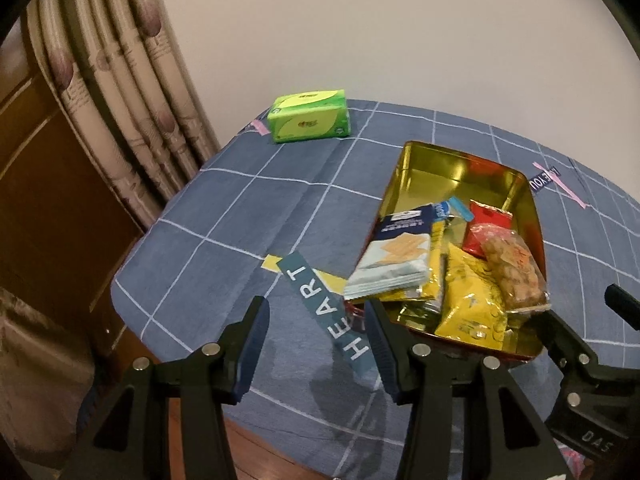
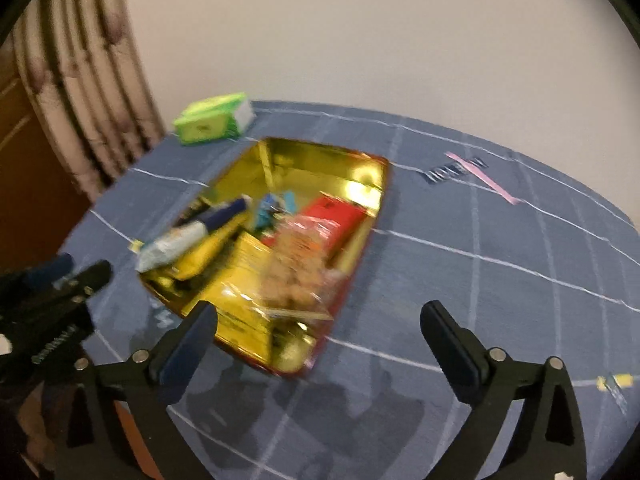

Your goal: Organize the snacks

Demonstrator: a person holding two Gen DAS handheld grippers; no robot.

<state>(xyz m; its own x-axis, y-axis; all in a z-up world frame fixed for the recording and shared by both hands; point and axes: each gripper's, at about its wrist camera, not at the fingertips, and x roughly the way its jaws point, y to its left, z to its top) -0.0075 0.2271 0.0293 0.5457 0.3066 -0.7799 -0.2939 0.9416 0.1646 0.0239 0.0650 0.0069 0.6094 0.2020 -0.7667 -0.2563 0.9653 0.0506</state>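
Note:
A gold-lined tin box (image 1: 432,168) (image 2: 312,160) sits on the blue checked tablecloth and holds several snack packets: a blue cracker pack (image 1: 396,256), a yellow bag (image 1: 472,300), a red packet (image 1: 486,228) and a clear bag of nuts (image 1: 514,268). My left gripper (image 1: 316,320) is open and empty, hovering over the cloth just left of the tin's near corner. My right gripper (image 2: 320,320) is open and empty, above the tin's near end. It also shows at the right edge of the left wrist view (image 1: 584,320). The right wrist view is blurred.
A green tissue pack (image 1: 310,116) (image 2: 214,120) lies at the table's far left corner. A curtain (image 1: 120,92) and wooden furniture (image 1: 44,208) stand left of the table. The table edge runs close in front of both grippers. A white wall is behind.

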